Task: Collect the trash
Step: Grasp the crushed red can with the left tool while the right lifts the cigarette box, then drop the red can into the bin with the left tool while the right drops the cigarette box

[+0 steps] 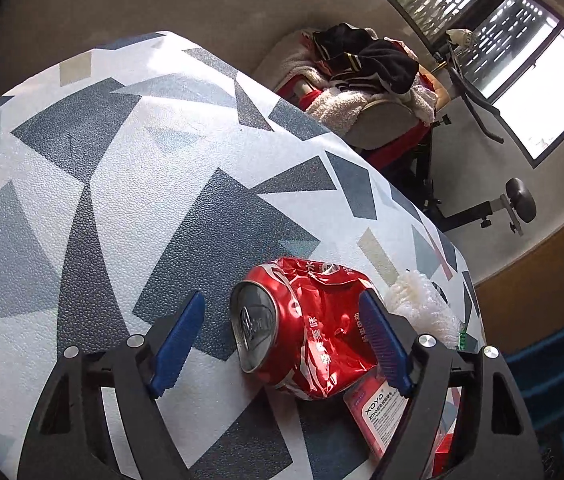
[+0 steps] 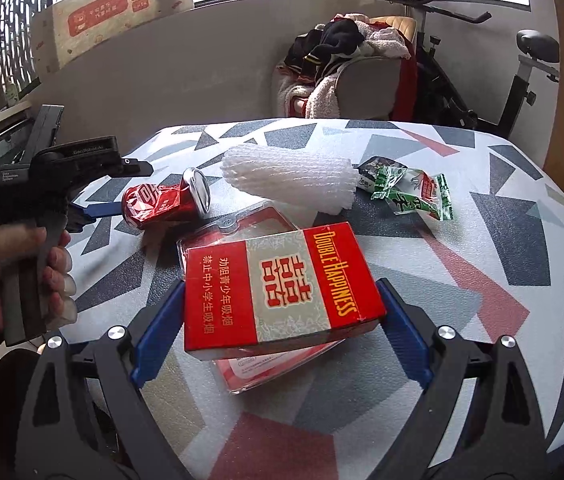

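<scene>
A crushed red can (image 1: 306, 328) lies on the patterned table (image 1: 121, 200) between the open fingers of my left gripper (image 1: 282, 336); the right pad touches it, the left pad stands apart. The can also shows in the right wrist view (image 2: 161, 202), with the left gripper (image 2: 101, 210) beside it. My right gripper (image 2: 279, 328) is open around a red cigarette box (image 2: 277, 284), which rests on a clear plastic blister pack (image 2: 249, 368). A white foam net (image 2: 290, 180) and a green snack wrapper (image 2: 410, 192) lie farther back.
A chair piled with clothes (image 2: 346, 60) and an exercise bike (image 2: 522, 72) stand behind the table. The table edge (image 1: 478, 312) drops off to the right in the left wrist view. A cardboard box (image 2: 101, 12) sits by the window.
</scene>
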Motion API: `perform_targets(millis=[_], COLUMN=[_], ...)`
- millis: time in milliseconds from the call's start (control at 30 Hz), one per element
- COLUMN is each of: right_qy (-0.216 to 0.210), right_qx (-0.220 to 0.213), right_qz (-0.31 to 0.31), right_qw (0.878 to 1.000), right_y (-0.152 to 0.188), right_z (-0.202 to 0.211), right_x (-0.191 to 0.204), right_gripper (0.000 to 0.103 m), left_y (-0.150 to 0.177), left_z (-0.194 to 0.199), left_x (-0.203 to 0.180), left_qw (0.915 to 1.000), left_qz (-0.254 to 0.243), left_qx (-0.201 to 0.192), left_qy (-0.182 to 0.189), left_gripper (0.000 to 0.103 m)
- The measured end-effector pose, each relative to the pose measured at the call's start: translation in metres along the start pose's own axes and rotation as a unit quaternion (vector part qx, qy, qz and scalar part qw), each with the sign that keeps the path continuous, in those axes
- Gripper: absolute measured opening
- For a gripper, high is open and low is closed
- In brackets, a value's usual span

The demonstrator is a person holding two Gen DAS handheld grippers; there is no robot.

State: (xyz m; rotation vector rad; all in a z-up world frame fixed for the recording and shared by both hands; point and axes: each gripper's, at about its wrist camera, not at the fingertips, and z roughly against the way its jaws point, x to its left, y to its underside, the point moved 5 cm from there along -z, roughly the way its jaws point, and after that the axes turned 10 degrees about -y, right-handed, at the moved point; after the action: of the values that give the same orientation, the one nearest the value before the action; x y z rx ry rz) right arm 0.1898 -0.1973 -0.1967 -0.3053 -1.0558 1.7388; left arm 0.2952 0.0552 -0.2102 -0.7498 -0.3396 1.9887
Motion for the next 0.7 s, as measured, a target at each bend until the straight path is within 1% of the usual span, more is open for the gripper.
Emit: perform_targets(millis=[67,133,167,200,300,433,567,633,700], right_qy=[0.0,-0.001,-0.001,-0.001,-0.001,0.0,0.004,0.008,0.008], right_qx=[-0.002,-0.003,-0.004,-0.005,-0.009,-0.018,-0.027,-0.03,-0.033], right_qz=[-0.004,-0.009,-0.012,-0.015,-0.027,-0.04,-0.044,-0.046,-0.05], right_qw=[1.0,1.0,1.0,1.0,1.0,0.999,0.999,0.998,0.998], right_y=[0.001,0.002,0.003,0.003,0.005,0.006,0.007,0.009,0.012], right_z=[0.002,0.003,0.004,0.005,0.009,0.023,0.039,0.045,0.052], right_x=[-0.001,-0.002,-0.003,-0.003,-0.005,-0.005,-0.001,0.001,0.004], right_gripper=[0.09,0.09,0.09,0.09,0.09,0.09,0.09,0.09,0.09], left_y=[0.001,0.002,0.004,0.005,0.011,0.017,0.023,0.035,0.05], left_z=[-0.012,-0.02,-0.023,-0.023,-0.015,0.004,0.037,0.052,0.07], left_x=[0.002,0.005,0.006,0.007,0.007,0.008,0.007,0.008,0.008], left_qw=[0.9998,0.9997,0.9996,0.9998,0.9998,0.9984,0.9938,0.9912,0.9867], left_qz=[0.004,0.008,0.006,0.002,-0.019,-0.055,-0.102,-0.124,-0.153], left_qx=[0.01,0.017,0.019,0.019,-0.002,-0.013,-0.035,-0.036,-0.044], left_qy=[-0.017,-0.017,-0.02,-0.012,-0.011,0.008,0.024,0.028,0.032], left_gripper=[0.077,0.069,0.05,0.043,0.042,0.042,0.042,0.042,0.042])
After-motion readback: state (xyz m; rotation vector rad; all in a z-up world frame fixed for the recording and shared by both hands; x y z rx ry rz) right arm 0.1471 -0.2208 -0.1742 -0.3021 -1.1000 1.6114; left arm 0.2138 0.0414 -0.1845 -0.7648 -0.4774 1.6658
